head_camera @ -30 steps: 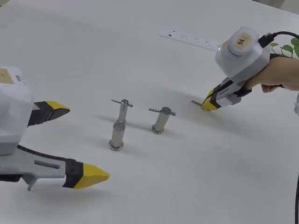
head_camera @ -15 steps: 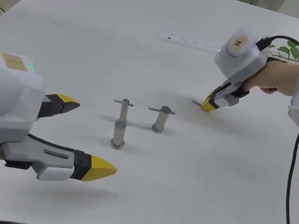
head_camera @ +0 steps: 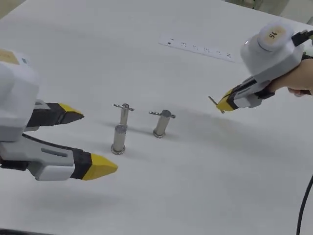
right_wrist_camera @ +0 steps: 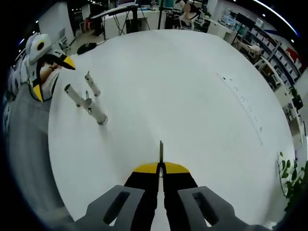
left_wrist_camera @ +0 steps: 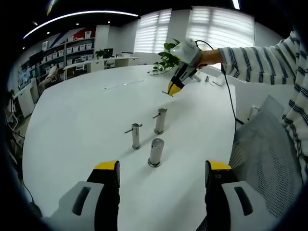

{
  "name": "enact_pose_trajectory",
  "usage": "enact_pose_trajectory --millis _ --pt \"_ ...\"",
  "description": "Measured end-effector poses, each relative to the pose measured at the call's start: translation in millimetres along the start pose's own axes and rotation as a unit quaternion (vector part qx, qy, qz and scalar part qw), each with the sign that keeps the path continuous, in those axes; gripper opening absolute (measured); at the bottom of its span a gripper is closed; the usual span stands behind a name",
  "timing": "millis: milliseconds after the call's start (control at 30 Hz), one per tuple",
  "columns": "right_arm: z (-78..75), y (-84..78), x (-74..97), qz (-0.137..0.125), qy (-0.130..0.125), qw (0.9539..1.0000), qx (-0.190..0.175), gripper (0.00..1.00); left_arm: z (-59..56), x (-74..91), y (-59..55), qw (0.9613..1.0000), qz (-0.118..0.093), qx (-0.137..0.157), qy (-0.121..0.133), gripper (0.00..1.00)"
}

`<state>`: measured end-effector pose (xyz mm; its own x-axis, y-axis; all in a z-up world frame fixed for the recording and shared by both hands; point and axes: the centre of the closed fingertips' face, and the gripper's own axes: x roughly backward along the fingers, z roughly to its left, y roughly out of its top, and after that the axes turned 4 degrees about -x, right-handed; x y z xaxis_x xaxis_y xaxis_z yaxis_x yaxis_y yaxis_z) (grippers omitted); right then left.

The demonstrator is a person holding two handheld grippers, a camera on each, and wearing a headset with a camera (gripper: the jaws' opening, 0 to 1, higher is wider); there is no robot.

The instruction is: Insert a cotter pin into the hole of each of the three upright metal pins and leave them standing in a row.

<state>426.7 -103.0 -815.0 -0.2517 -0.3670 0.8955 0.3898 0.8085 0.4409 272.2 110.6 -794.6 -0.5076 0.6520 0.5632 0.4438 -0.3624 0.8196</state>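
Three upright metal pins stand mid-table. The back-left pin (head_camera: 124, 114) and the right pin (head_camera: 161, 123) each carry a cotter pin through the top. The front pin (head_camera: 119, 139) has a bare top. My left gripper (head_camera: 90, 142) is open at the left, its yellow tips on either side of a line to the front pin (left_wrist_camera: 155, 152), a short way off. My right gripper (head_camera: 226, 104) hangs above the table to the right of the pins, shut on a thin cotter pin (head_camera: 213, 102) that sticks out past the tips (right_wrist_camera: 160, 150).
A white power strip (head_camera: 198, 46) lies flat at the back of the white table (head_camera: 195, 186). A green plant (left_wrist_camera: 163, 60) stands at the far table edge. A person's striped sleeve (left_wrist_camera: 260, 53) reaches in behind the right gripper.
My right gripper has risen off the table surface with the cotter pin in it and shifted slightly right. The left gripper and the three pins have stayed put.
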Motion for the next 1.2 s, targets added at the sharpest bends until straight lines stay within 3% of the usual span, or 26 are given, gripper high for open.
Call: enact_pose_trajectory --millis 67,233,400,633,800,1000,1133,1200 --pt "5.0 -0.9 10.6 -0.011 -0.002 0.9999 -0.002 0.03 1.2 -0.3 -0.7 1.0 -0.001 0.01 0.0 0.68" --pt "16.2 -0.7 33.8 -0.043 -0.012 0.999 -0.003 0.03 -10.0 0.4 11.7 0.9998 -0.01 0.014 0.004 0.62" --pt "27.8 3.9 49.2 -0.078 -0.027 0.9966 0.003 0.03 -12.4 2.4 23.2 0.9986 -0.027 0.046 -0.003 0.54" --pt "63.8 5.9 65.4 -0.122 -0.019 0.9923 0.014 0.03 -2.7 7.4 26.7 0.9966 -0.039 0.073 -0.007 0.46" --pt "84.5 12.7 73.0 -0.154 -0.022 0.9873 0.033 0.03 -0.8 8.3 26.8 0.9956 -0.046 0.081 -0.007 0.46" --pt "103.5 18.0 73.5 -0.166 -0.032 0.9837 0.06 0.03 -1.9 6.9 26.6 0.9955 -0.044 0.083 -0.011 0.41" --pt "114.6 20.8 70.3 -0.169 -0.044 0.9788 0.107 0.03 -2.5 3.2 28.5 0.997 -0.037 0.067 -0.013 0.39" --pt "123.2 20.9 68.0 -0.169 -0.044 0.9784 0.111 0.03 -1.0 1.7 31.2 0.9973 -0.035 0.062 -0.015 0.39"
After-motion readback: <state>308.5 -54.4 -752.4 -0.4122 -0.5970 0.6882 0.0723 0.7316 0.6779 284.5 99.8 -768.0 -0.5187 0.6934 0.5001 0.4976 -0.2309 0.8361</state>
